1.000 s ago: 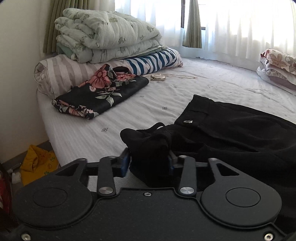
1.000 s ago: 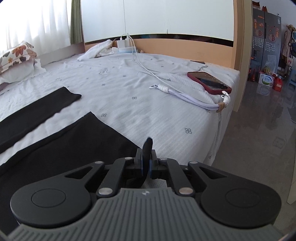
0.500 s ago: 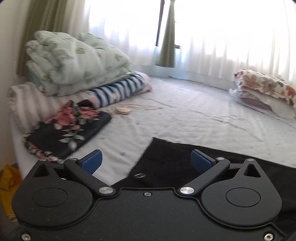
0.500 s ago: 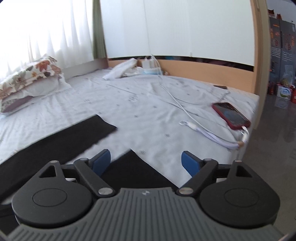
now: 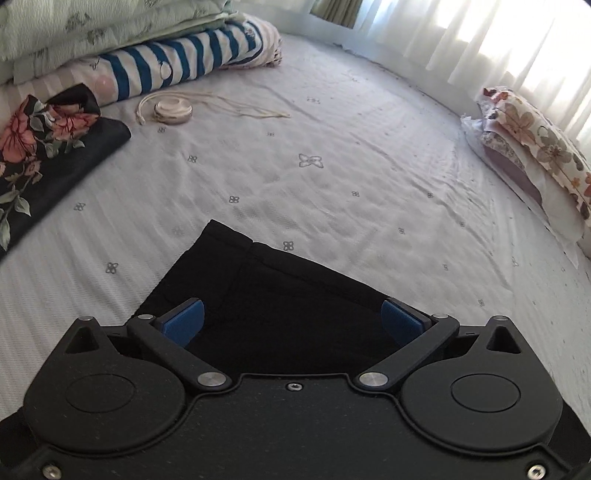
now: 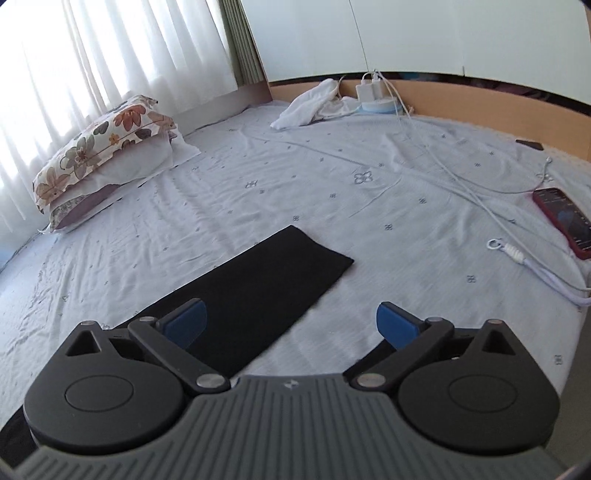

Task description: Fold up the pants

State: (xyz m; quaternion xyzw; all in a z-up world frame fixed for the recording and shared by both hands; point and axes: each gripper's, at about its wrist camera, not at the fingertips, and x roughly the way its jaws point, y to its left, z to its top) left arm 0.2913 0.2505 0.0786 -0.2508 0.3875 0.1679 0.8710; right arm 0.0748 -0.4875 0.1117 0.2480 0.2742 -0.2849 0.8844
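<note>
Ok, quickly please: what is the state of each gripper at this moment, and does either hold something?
Left gripper: open, holding nothing; black pants lie flat below.
Right gripper: jaws opening, nothing between them.

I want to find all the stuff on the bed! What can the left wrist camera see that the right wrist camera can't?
Only the left wrist view shows the stacked bedding, the striped blanket, the black flowered cloth, a round thing with a cord, and the pants' waist end.

Only the right wrist view shows the red phone, white cables, the charger, a white cloth and a pant leg's end.

Both show the black pants, the flowered pillows, the curtains, the bed sheet, and an open tool.
</note>
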